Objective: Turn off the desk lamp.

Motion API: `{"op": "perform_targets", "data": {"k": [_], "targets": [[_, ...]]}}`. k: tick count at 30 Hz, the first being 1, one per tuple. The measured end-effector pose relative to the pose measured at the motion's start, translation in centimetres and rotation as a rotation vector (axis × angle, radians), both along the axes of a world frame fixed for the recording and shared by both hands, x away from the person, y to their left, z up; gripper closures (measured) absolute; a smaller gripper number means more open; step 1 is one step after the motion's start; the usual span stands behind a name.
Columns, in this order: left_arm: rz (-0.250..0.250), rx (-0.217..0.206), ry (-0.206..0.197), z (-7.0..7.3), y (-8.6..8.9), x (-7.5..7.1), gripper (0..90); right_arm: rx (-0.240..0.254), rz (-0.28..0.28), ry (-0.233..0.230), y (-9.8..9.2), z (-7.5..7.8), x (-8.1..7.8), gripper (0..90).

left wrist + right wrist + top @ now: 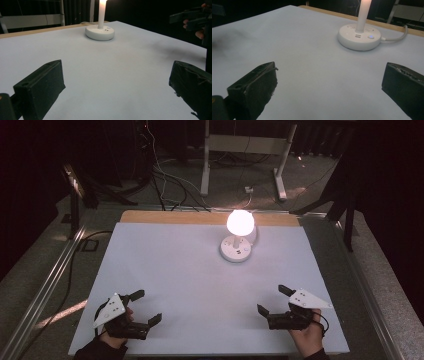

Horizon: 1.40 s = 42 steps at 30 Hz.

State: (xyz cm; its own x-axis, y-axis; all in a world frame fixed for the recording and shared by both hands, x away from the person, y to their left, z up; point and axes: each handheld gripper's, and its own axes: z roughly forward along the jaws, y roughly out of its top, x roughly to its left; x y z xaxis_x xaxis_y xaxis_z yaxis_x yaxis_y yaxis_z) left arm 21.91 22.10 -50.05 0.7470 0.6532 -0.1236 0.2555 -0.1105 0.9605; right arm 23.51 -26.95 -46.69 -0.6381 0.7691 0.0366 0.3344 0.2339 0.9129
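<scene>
A lit white lamp [240,222] stands on a round white base [236,250] at the back middle of the white table [190,285]. The base [99,32] has small ports on its side, and in the right gripper view the base [359,36] shows a blue-lit button and a white cord. My left gripper [146,306] is open near the front left corner, jaws wide apart with nothing between them. My right gripper [272,300] is open near the front right, also holding nothing. Both point towards the lamp from a distance. The right gripper [192,18] appears far off in the left gripper view.
A wooden strip [165,216] runs along the table's back edge. Behind it on the grey floor are cables [170,185] and a white desk frame [245,145]. Metal rails [50,280] flank the table. The room around is dark.
</scene>
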Motion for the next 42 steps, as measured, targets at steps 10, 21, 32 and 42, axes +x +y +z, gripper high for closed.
{"op": "perform_targets", "data": {"k": [10, 21, 32, 42], "targets": [[-0.001, -0.005, 0.001, 0.0, 0.0, 0.0, 0.6, 0.005, 0.018, 0.004, 0.4, 2.0, 1.3, 0.0], [-0.003, -0.005, -0.001, 0.0, 0.0, 0.0, 0.5, -0.001, 0.039, 0.012, 1.1, 2.9, 2.6, 0.0], [-0.005, -0.008, 0.001, 0.0, 0.0, 0.0, 0.5, 0.004, 0.054, -0.002, 2.0, 4.0, 4.1, 0.0], [-0.006, -0.009, 0.002, 0.1, 0.0, 0.0, 0.5, 0.008, 0.05, -0.019, 2.5, 5.0, 5.4, 0.0]]}}
